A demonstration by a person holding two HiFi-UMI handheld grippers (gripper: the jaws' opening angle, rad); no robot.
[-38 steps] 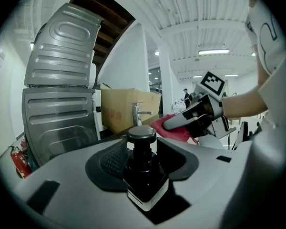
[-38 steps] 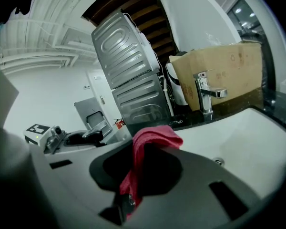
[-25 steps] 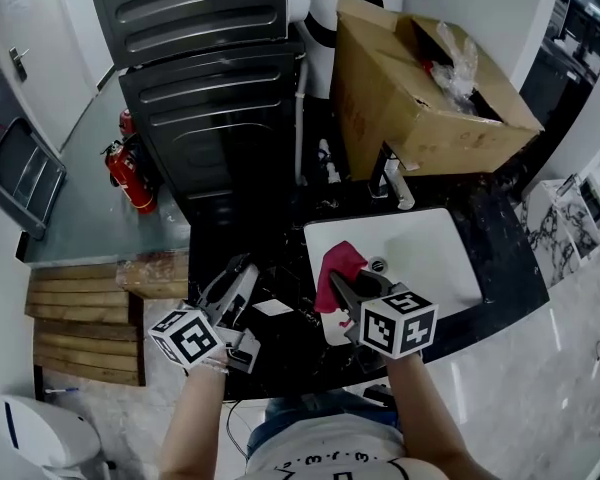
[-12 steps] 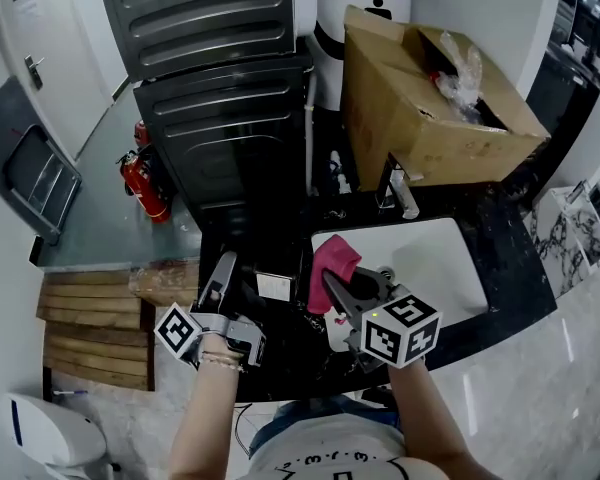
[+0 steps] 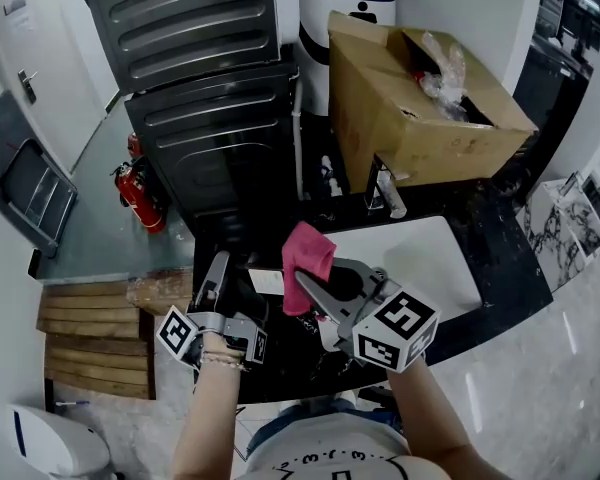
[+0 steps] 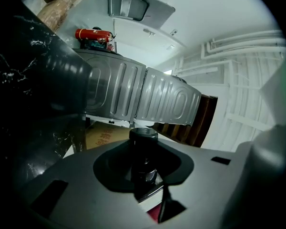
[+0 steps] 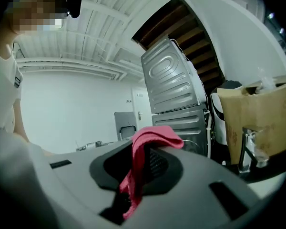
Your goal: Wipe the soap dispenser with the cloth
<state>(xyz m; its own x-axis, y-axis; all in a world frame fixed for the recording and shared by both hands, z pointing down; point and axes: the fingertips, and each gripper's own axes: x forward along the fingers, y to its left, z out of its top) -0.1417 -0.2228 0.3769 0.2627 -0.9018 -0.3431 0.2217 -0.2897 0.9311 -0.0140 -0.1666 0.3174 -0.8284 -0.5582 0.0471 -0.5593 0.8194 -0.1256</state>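
Both grippers are loaded. The left gripper (image 6: 144,171) has its 2 jaws partly closed on the dark soap dispenser (image 6: 143,149), which stands between them with its cap toward the camera. The right gripper (image 7: 142,168) is clamped on a fold of the pink cloth (image 7: 151,138), with the rest draped over the jaw tips.

In the head view the cloth (image 5: 307,255) hangs just beside the left gripper (image 5: 220,283), above the black tabletop (image 5: 500,258) and near the white sink (image 5: 435,253). I cannot tell whether cloth and dispenser touch.

- **Dispenser twisting or slipping:** the grip looks to sit on a narrow, smooth part, so a hard sideways rub could turn it loose and drop it on the tabletop.
- **Cloth pulling out:** only 1 fold is pinched, so a dragging stroke could tug it free.
- **Soap squirting:** pressure on the cap might pump some out.
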